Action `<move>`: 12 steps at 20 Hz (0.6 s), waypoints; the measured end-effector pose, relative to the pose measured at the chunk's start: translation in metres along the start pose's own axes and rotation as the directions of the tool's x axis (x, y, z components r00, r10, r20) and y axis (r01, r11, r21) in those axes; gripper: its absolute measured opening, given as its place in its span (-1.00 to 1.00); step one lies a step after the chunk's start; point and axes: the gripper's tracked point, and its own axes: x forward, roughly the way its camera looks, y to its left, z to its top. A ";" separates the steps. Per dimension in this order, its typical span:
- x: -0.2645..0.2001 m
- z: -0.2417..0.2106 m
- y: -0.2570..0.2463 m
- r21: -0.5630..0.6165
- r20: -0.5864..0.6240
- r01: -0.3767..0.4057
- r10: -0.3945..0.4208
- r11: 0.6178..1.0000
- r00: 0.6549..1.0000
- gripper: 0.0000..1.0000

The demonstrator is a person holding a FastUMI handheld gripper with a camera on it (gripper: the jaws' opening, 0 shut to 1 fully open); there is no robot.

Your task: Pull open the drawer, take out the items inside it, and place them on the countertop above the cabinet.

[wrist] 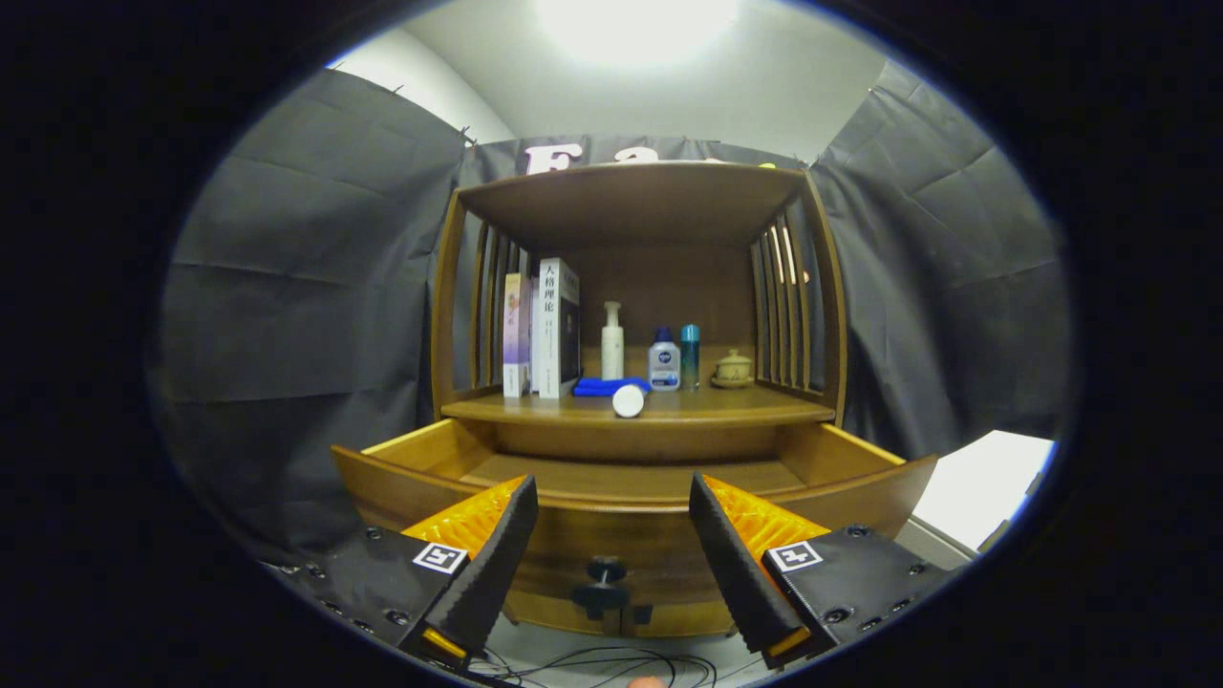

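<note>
The wooden drawer stands pulled open just ahead of my fingers, and the part of its floor that I can see is bare. Its dark knob sits on the drawer front, low between my fingers. My gripper is open, with nothing between its fingers, in front of the drawer's front edge. On the countertop above the drawer lies a white cylinder on its side, end toward me, near the front edge. A blue flat item lies just behind it.
Further back on the countertop stand two books, a white pump bottle, a small clear bottle with a blue cap, a teal bottle and a small lidded cup. Slatted wooden sides and a top shelf enclose the countertop. Cables lie on the floor below.
</note>
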 end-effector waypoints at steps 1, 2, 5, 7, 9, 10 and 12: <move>0.001 -0.009 0.001 -0.001 -0.018 -0.003 0.003 1.000 1.000 0.96; 0.003 -0.016 0.003 -0.001 -0.032 -0.010 0.010 1.000 0.999 0.97; 0.009 -0.030 0.009 -0.015 -0.070 -0.026 0.025 1.000 0.997 0.97; 0.015 -0.035 0.011 -0.022 -0.087 -0.028 0.026 0.999 0.996 0.97; 0.020 -0.039 0.009 -0.019 -0.105 -0.020 0.018 1.000 0.994 0.95; 0.021 -0.039 0.007 -0.015 -0.108 -0.009 0.008 1.000 0.994 0.93; 0.023 -0.039 0.008 -0.027 -0.100 -0.009 0.007 1.000 0.995 0.91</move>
